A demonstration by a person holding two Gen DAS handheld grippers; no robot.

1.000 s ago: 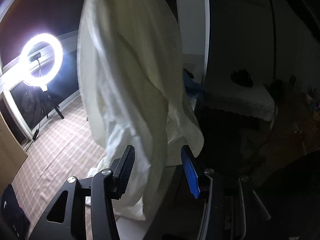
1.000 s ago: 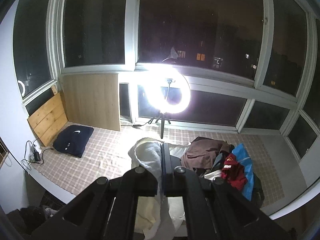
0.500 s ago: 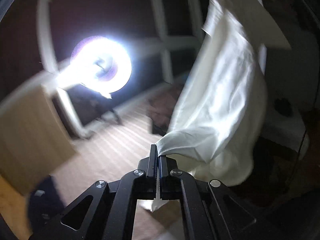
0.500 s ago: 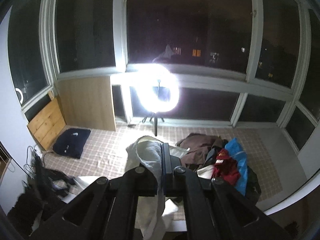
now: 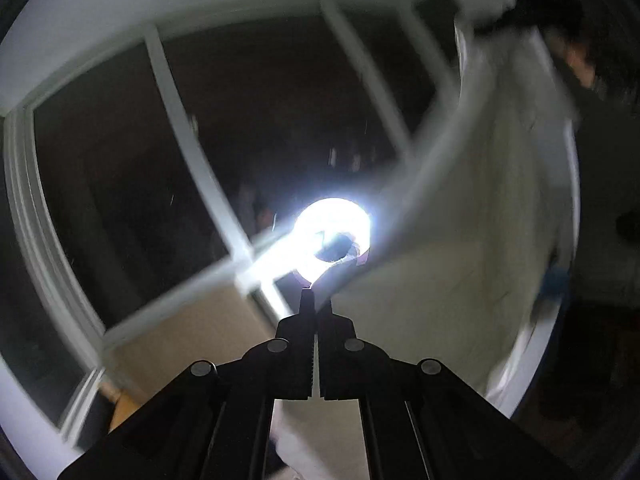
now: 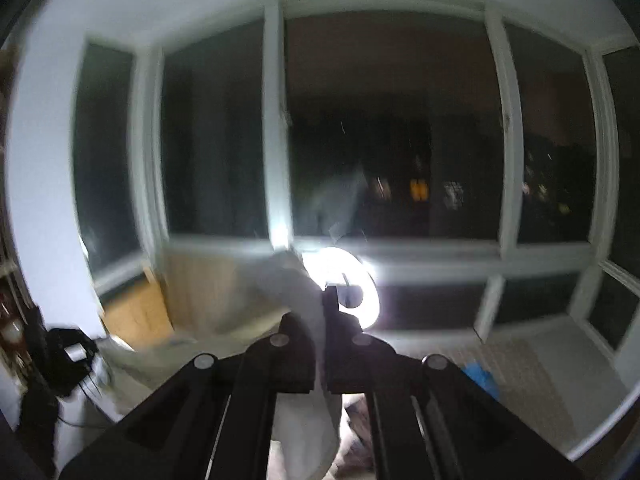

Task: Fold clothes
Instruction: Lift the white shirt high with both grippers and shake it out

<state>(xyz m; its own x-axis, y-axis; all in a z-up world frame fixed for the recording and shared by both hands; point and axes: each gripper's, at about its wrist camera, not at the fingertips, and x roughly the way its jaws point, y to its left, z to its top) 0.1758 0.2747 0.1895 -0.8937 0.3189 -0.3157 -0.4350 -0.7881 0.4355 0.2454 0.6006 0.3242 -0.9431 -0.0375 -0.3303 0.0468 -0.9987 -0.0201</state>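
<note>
A cream white garment (image 5: 472,248) hangs stretched in the air between both grippers. My left gripper (image 5: 318,304) is shut on one edge of it; the cloth spreads up and to the right, blurred by motion. My right gripper (image 6: 322,304) is shut on another part of the same garment (image 6: 276,296), which bunches to the left of the jaws and hangs down between the fingers. Both grippers are raised and point toward the dark windows.
A bright ring light (image 5: 332,232) stands by the windows, also in the right wrist view (image 6: 352,284). A wooden panel (image 6: 192,276) is at the left. A pile of clothes with a blue item (image 6: 480,380) lies on the checked floor mat (image 6: 532,364) below.
My left gripper closed on the garment's edge a second ago, then both grippers swung upward with the cloth. The views now tilt toward the windows and ceiling.
</note>
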